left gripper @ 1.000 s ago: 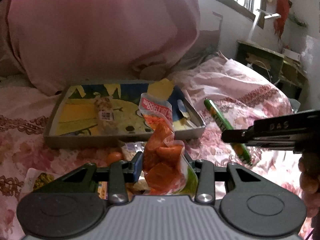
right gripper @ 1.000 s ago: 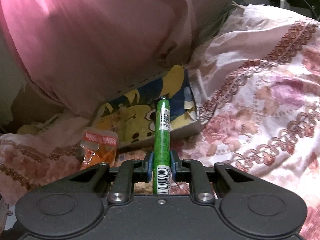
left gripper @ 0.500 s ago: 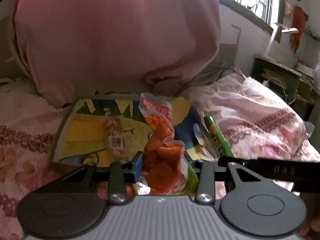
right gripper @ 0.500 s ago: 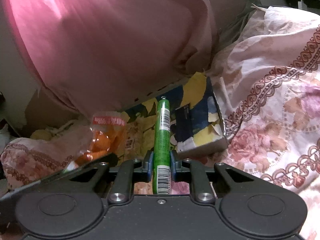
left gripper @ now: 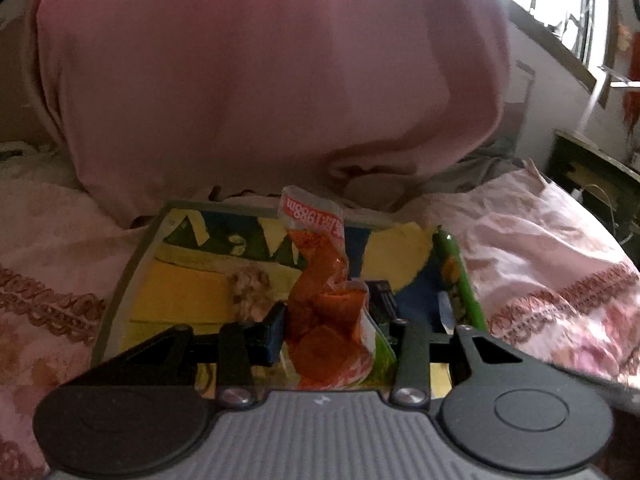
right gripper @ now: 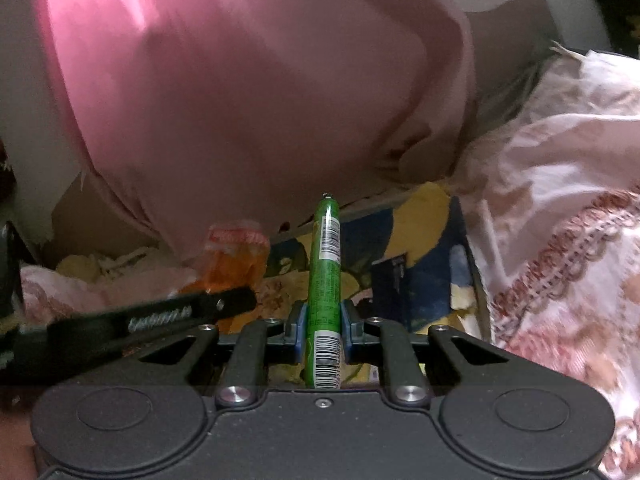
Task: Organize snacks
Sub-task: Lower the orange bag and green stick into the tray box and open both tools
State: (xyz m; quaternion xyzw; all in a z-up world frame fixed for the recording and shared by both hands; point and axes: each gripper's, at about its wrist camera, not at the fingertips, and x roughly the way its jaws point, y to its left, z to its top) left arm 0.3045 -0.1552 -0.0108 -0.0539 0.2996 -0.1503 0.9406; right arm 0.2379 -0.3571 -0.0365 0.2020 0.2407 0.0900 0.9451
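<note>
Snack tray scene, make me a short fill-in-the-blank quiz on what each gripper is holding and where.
The left gripper is shut on a packet coloured ____.
The right gripper is shut on a green ____.
Both snacks hang over the illustrated ____, which lies on a floral bedspread.

Missing words: orange; stick; tray

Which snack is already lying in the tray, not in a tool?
The pale clear-wrapped snack lies loose in the tray. The orange packet and green stick are each clamped in a tool.

Home bedroom, floral bedspread (left gripper: 560, 248), big pink pillow (left gripper: 260, 80), sunlit window (left gripper: 560, 0)
</note>
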